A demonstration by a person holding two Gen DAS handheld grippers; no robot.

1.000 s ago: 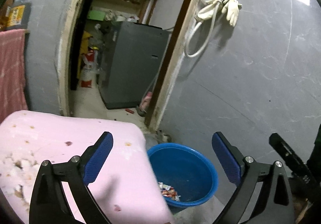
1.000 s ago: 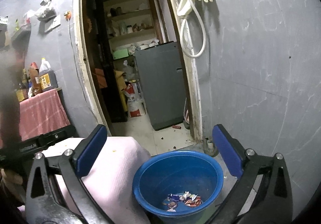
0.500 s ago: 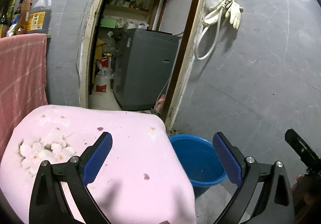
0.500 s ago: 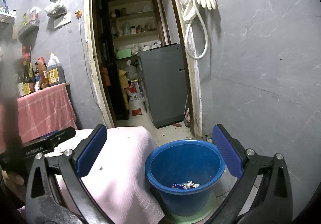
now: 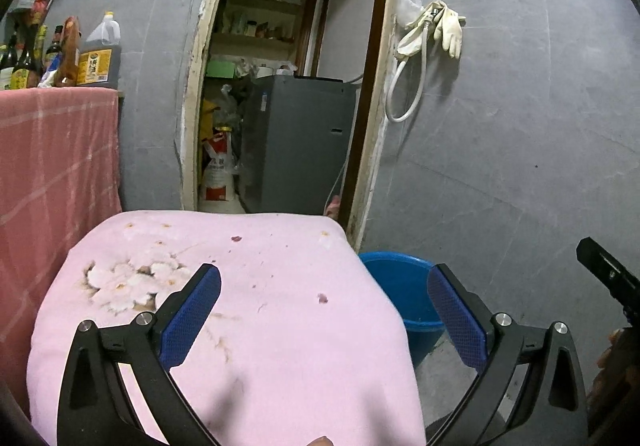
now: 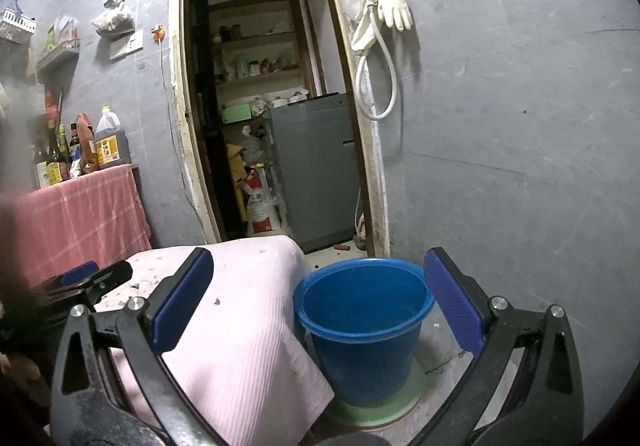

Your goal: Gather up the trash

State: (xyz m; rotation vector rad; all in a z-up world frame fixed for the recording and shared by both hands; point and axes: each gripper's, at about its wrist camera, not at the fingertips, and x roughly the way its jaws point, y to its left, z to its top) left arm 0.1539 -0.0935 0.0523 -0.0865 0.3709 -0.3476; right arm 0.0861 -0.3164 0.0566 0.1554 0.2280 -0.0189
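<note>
A blue bucket (image 6: 362, 330) stands on the floor on a green base, right of a low table under a pink cloth (image 6: 244, 338). Its inside is hidden from here. My right gripper (image 6: 318, 286) is open and empty, held back from the bucket and level with its rim. My left gripper (image 5: 324, 302) is open and empty above the pink cloth (image 5: 240, 310), which carries white flower-like bits (image 5: 132, 282) and small dark specks. The bucket's rim (image 5: 400, 278) shows beyond the cloth's right edge.
An open doorway (image 6: 272, 118) leads to a room with a grey appliance (image 6: 316, 174) and shelves. A hose and glove (image 6: 384, 30) hang on the grey wall. Bottles (image 6: 80, 150) stand on a red-clothed counter at left.
Both grippers have pulled back and risen from the bucket. The wrappers seen inside it earlier are out of sight now. More of the pink cloth shows under the left gripper.
</note>
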